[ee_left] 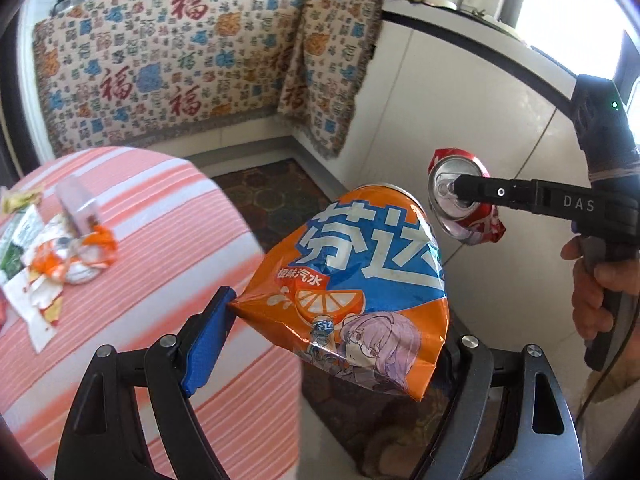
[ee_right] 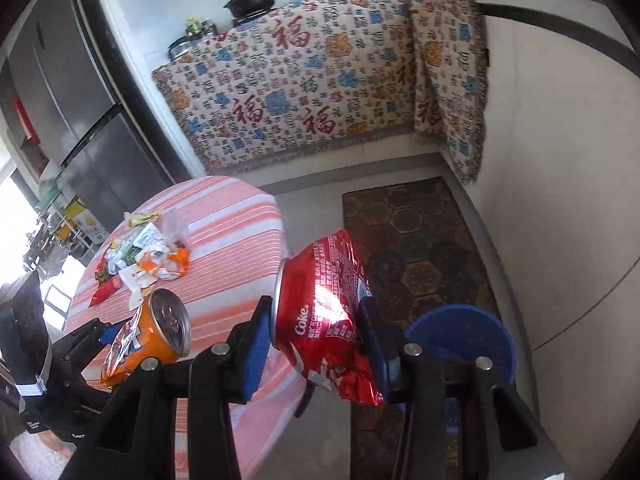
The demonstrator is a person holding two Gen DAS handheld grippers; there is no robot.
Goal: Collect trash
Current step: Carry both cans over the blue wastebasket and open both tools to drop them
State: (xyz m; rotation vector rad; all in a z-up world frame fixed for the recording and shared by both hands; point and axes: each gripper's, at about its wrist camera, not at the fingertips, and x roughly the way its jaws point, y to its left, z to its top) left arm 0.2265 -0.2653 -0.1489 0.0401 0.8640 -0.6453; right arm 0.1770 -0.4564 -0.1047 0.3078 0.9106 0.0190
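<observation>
My left gripper (ee_left: pixel 340 320) is shut on a crushed orange Fanta can (ee_left: pixel 352 280), held past the table's edge over the floor. It also shows in the right wrist view (ee_right: pixel 148 336). My right gripper (ee_right: pixel 316 336) is shut on a crushed red Coke can (ee_right: pixel 324 320), held in the air just right of the table. That can also shows in the left wrist view (ee_left: pixel 460 204), with the right gripper (ee_left: pixel 456 192) on it. A blue bin (ee_right: pixel 464 340) stands on the floor below and right of the Coke can.
A round table with a pink striped cloth (ee_left: pixel 160 240) carries a pile of wrappers and crumpled packets (ee_left: pixel 60 256), also in the right wrist view (ee_right: pixel 144 256). A patterned mat (ee_right: pixel 416 240) lies on the floor. Cloth-draped counters (ee_left: pixel 180 60) and white cabinets stand behind.
</observation>
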